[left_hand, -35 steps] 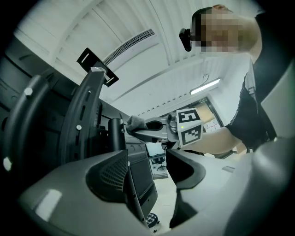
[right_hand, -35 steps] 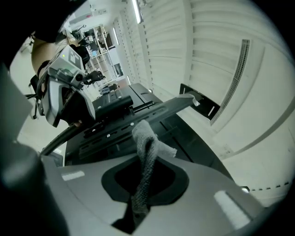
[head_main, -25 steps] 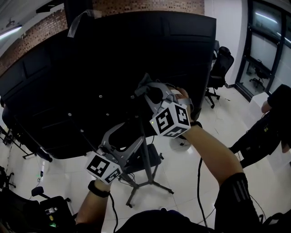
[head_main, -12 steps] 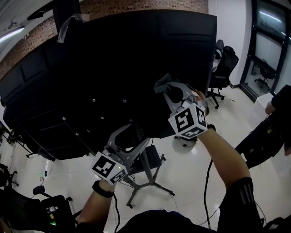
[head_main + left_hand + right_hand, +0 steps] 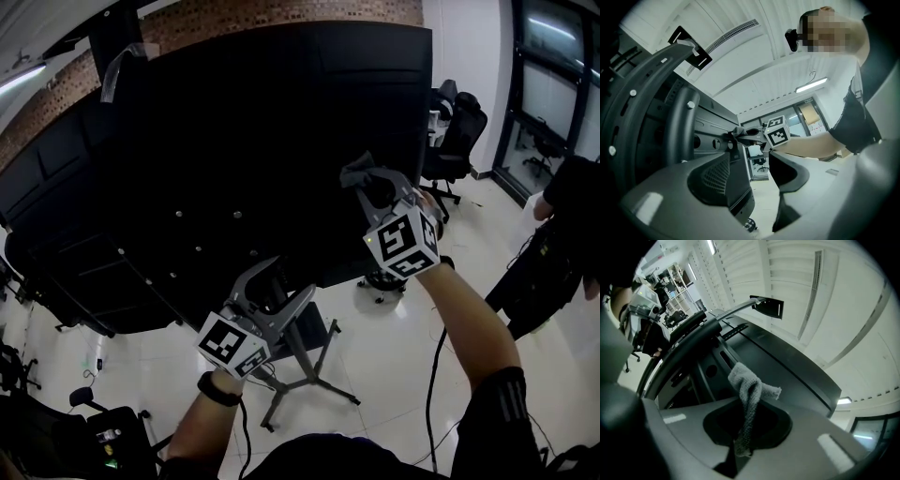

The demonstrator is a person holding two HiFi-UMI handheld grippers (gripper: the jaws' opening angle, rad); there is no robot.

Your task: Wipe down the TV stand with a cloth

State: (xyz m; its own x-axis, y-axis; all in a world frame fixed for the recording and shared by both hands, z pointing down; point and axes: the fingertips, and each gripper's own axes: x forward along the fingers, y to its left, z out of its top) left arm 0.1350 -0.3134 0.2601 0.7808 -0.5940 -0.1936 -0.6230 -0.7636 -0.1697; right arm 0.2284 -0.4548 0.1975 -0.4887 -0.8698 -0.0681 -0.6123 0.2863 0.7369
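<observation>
- Right gripper (image 5: pixel 371 180): grey moulded body with a black-and-white marker cube (image 5: pixel 403 242) behind the jaws. It is raised to the black back panel (image 5: pixel 234 141). In the right gripper view its jaws are pinched together on the lower end of the cloth (image 5: pixel 747 399).
- Cloth: grey, with a looped, towel-like weave, twisted into a narrow rope. Its free upper end folds over in front of the panel. In the head view the cloth (image 5: pixel 360 172) lies at the panel's lower right part, and appears to meet the surface.
- Left gripper (image 5: pixel 277 287): held lower, just beside the upright of the TV stand (image 5: pixel 292 349). In the left gripper view the two broad grey jaws stand apart, one faced with a fine mesh-textured pad (image 5: pixel 717 176), and nothing lies between them.
- TV stand: a dark metal column on thin splayed legs, rising under the panel's lower edge.
- Back panel: large, matt black and gently curved, stepped into flat sections and dotted with small pale screw heads.
- Floor (image 5: pixel 384 347): white, glossy, with tile joints and reflections.
- Surroundings: a black office chair (image 5: pixel 459 127) on castors to the right, a red-brown brick wall (image 5: pixel 281 11) above the panel, and a person (image 5: pixel 562 234) in dark clothing at the right edge.
</observation>
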